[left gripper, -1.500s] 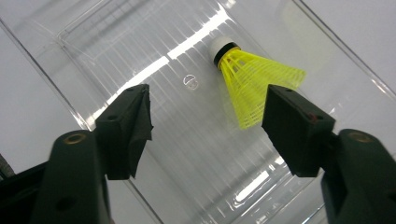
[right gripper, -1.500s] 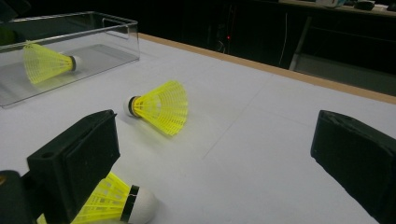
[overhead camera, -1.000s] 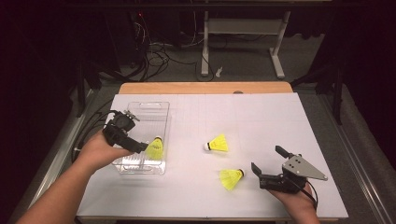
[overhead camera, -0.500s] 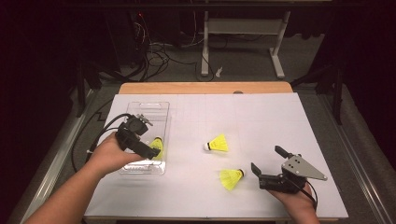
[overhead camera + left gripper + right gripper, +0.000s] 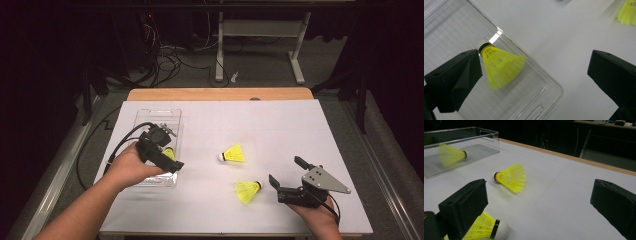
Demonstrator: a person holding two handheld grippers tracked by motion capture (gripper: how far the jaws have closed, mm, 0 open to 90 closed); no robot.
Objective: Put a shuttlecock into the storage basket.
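Resting near your edge of the worktop (image 5: pixel 280 120), your right hand-held gripper (image 5: pixel 287 176) has its jaws spread wide with nothing between them. Just beside its left jaw lies a yellow shuttlecock (image 5: pixel 247 191), cork end pointing toward the gripper; in the right gripper view the same shuttlecock (image 5: pixel 485 228) sits partly behind that jaw. A little farther out, near the middle of the white surface, a second shuttlecock (image 5: pixel 232 154) lies on its side, apart from the first. On your left, your left hand-held gripper (image 5: pixel 167 161) hovers over the near end of the clear plastic tray (image 5: pixel 150 116), jaws apart. A third shuttlecock (image 5: pixel 499 65) lies inside that tray, on its side, close to one jaw but not clamped.
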